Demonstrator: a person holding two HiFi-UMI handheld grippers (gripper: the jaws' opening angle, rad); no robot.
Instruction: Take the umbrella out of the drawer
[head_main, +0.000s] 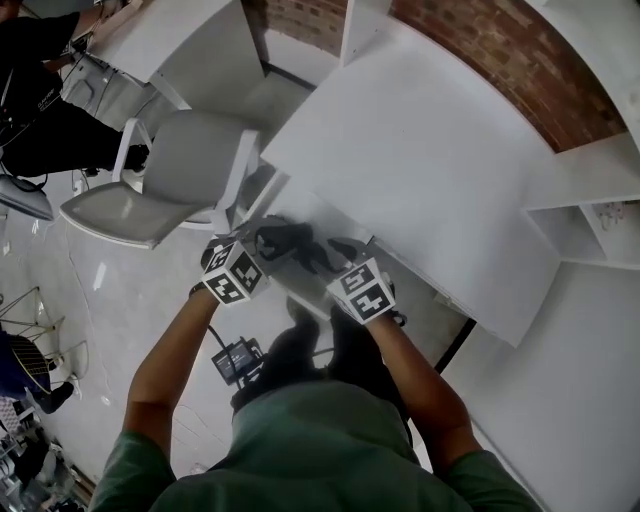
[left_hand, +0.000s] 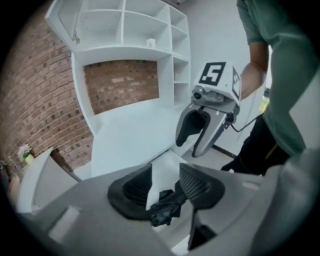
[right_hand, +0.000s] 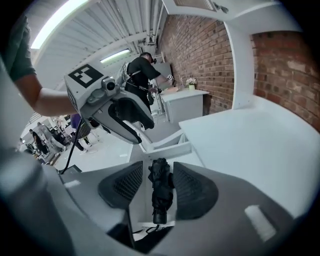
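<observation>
A black folded umbrella (head_main: 308, 256) lies in the open white drawer (head_main: 300, 212) under the desk. In the left gripper view one crumpled end of the umbrella (left_hand: 166, 206) sits between the spread jaws of my left gripper (left_hand: 165, 175), nearer the right pad (left_hand: 195, 185), and nothing presses on it. My right gripper (right_hand: 156, 175) straddles the umbrella (right_hand: 160, 192) lengthwise, with a gap at its left pad (right_hand: 125, 182). In the head view the left gripper (head_main: 272, 240) and the right gripper (head_main: 338, 252) reach down side by side into the drawer. Each gripper view shows the other gripper with its jaws apart.
The white desk top (head_main: 420, 150) runs along a brick wall (head_main: 520, 60), with white shelves (head_main: 590, 225) at the right. A white chair (head_main: 170, 180) stands left of the drawer. A small black device (head_main: 237, 360) lies on the floor by my legs. A person (right_hand: 142, 75) stands far off.
</observation>
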